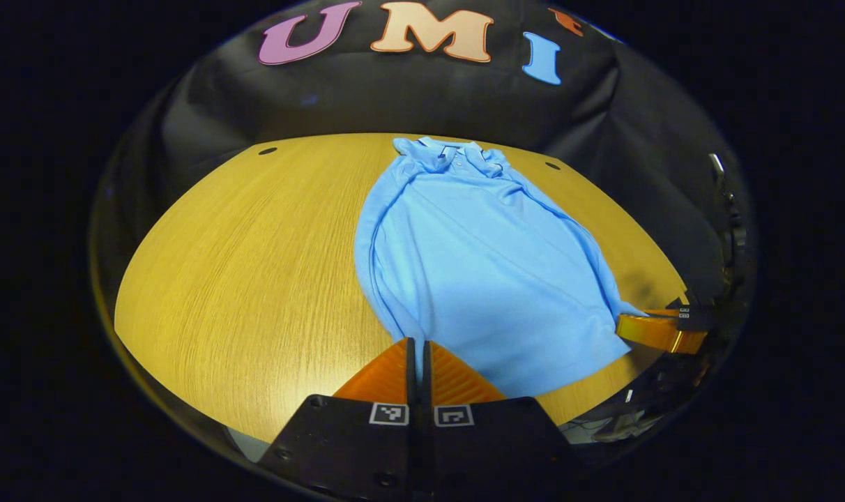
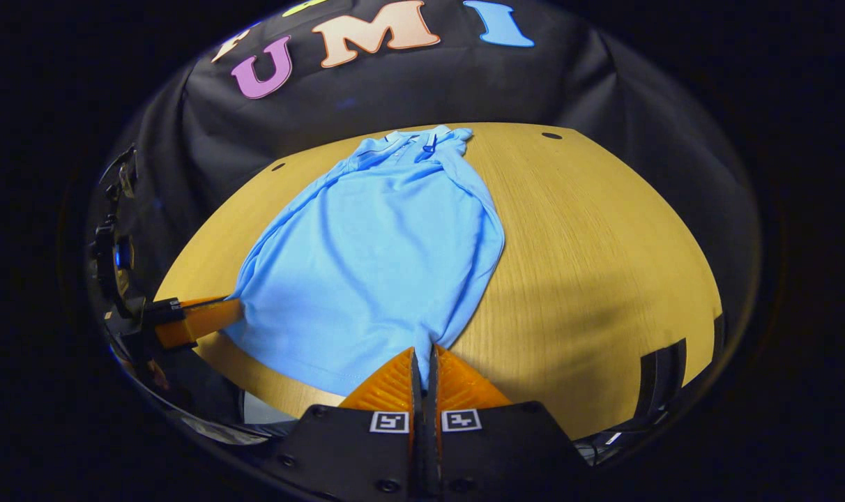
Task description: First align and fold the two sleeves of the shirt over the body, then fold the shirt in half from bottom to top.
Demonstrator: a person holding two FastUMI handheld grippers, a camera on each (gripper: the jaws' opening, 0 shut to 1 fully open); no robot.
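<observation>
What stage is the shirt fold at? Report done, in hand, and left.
Done: both sleeves look folded in over the body of the blue shirt, collar at the far end of the table. In hand: the left gripper and right gripper each pinch a bottom hem corner. Left: carrying the hem up to the collar.

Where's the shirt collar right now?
The collar lies at the table's far edge by the booth wall, opposite the hem both tongs pinch.

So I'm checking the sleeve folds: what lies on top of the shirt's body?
Both sleeves lie folded over the shirt, along its side edges. The table beneath is covered.
</observation>
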